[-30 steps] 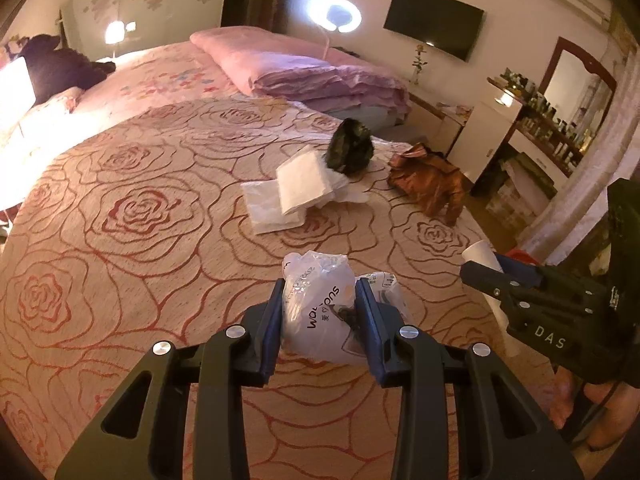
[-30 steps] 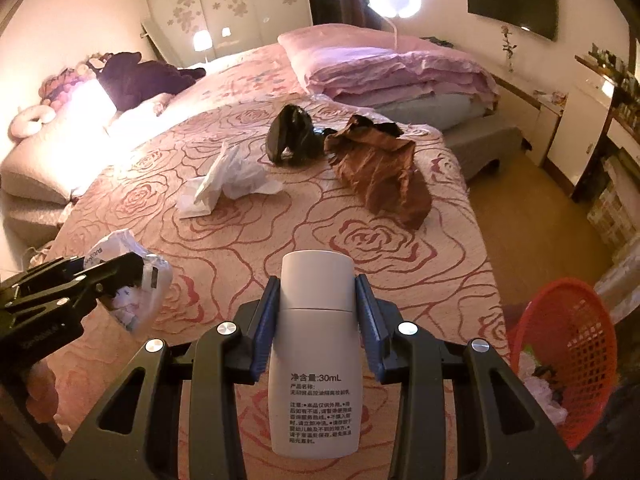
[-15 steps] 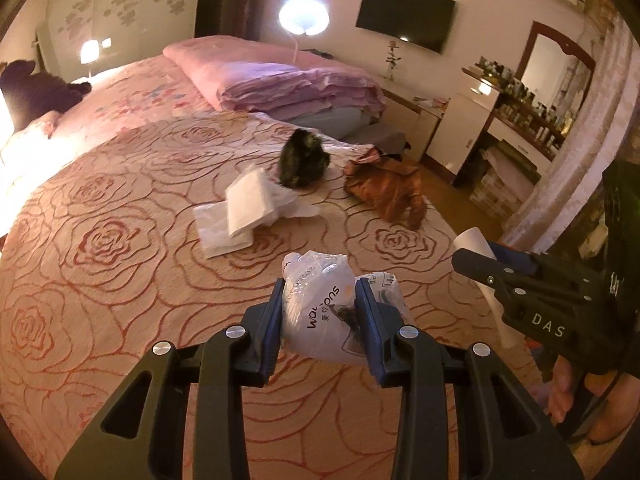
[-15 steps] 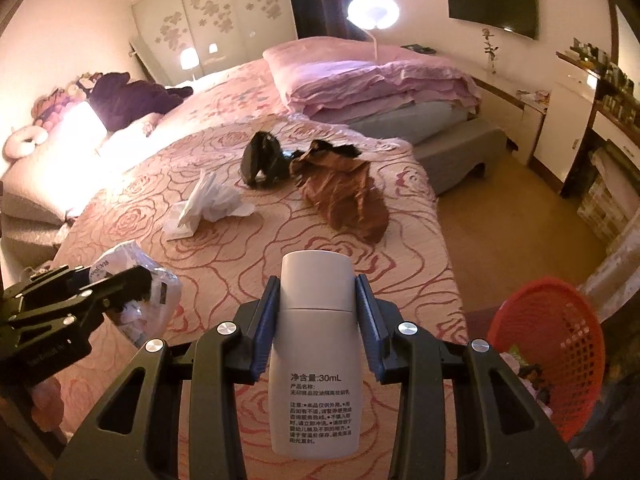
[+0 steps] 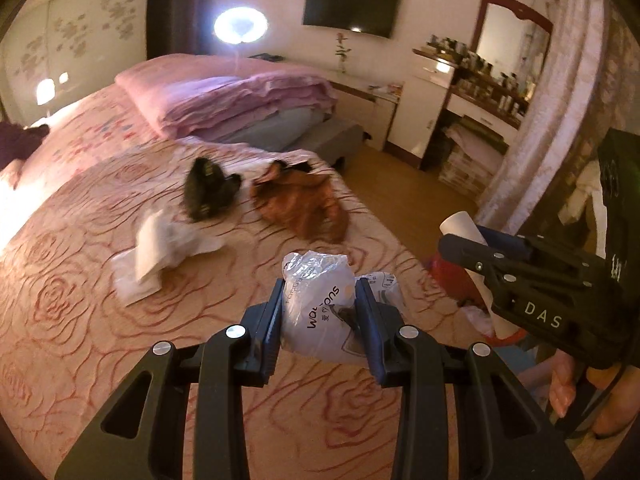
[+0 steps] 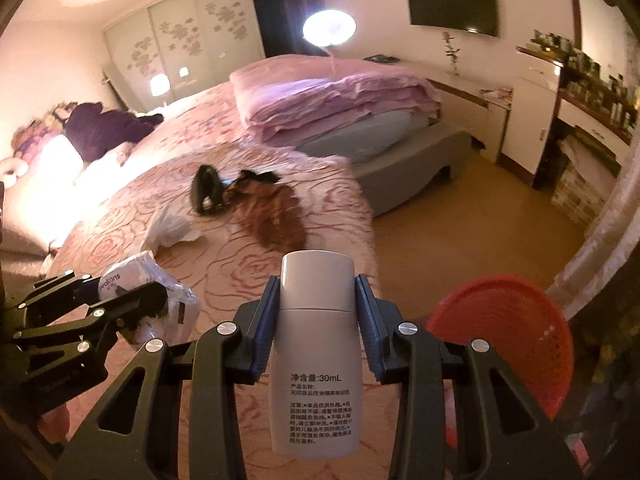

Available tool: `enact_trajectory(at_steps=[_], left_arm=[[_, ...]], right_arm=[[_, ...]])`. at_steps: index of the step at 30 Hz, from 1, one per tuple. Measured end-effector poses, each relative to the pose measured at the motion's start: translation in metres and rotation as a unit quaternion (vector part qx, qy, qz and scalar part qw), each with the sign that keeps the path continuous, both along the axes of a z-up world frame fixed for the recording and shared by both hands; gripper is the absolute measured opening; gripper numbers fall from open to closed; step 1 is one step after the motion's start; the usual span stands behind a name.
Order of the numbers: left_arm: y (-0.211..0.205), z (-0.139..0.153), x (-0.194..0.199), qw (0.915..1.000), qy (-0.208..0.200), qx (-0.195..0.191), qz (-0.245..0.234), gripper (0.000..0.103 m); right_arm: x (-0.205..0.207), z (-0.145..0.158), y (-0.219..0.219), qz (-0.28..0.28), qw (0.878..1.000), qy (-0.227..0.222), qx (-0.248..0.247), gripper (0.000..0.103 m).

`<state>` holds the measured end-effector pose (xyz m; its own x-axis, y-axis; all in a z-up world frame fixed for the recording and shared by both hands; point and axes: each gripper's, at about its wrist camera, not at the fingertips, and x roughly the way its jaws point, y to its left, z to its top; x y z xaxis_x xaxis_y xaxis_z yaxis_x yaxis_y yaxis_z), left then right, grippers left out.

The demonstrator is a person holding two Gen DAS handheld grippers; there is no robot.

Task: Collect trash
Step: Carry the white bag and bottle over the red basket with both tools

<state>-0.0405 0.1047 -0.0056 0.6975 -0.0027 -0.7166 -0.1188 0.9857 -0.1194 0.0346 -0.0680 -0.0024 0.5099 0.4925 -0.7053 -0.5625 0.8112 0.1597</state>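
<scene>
- Trash bag (image 5: 318, 308), crumpled white plastic, sits pinched between the two blue pads of the left claw (image 5: 319, 312), held above the bed (image 5: 80, 320); claw closed down tight on it, bag bulging out past the tips and to the right.
- Bag print reads partly "wat..ons" in purple, upside down in the left view; same bag (image 6: 160, 300) shows at the left of the right view, letters "wats.." legible.
- Bottle (image 6: 316, 352), white, stands gripped at its cap and shoulder by the right claw (image 6: 317, 308); pads pressed on both sides, bottle body hanging back toward the camera.
- Bottle label: "净含量:30mL", then small Chinese text lines, too fine to read fully.
- Right claw seen from the left view (image 5: 520, 276) carries "DAS" in white on its side; bottle top (image 5: 460, 222) pokes out ahead of it.
- Red basket (image 6: 508, 336) on the floor just right of the bottle, below the bed edge.
- On the bed, farther off: white tissues (image 5: 160, 248), black item (image 5: 204, 192), brown garment (image 5: 304, 208), all blurred.
- Folded pink quilt (image 5: 232, 96) at the bed's far part.
</scene>
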Motion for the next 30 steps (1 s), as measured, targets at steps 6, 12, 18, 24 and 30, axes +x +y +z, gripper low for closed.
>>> enact_trajectory(at_steps=[6, 12, 18, 24, 30], left_arm=[[-0.025, 0.003, 0.018, 0.9993, -0.003, -0.005, -0.037, 0.033], [-0.051, 0.003, 0.037, 0.9973, -0.003, -0.01, -0.073, 0.033], [-0.079, -0.007, 0.058, 0.9932, 0.011, -0.024, -0.113, 0.033], [-0.106, -0.021, 0.077, 0.9883, 0.03, -0.028, -0.147, 0.033], [-0.136, -0.036, 0.101, 0.982, 0.05, -0.013, -0.182, 0.033]], right_arm=[[0.01, 0.003, -0.034, -0.036, 0.999, -0.006, 0.0, 0.037], [0.02, 0.0, -0.072, -0.082, 0.997, -0.008, -0.004, 0.037], [0.03, -0.008, -0.108, -0.125, 0.992, 0.0, -0.012, 0.037], [0.039, -0.021, -0.127, -0.15, 0.989, 0.011, -0.017, 0.037], [0.052, -0.04, -0.141, -0.166, 0.985, 0.033, -0.018, 0.037]])
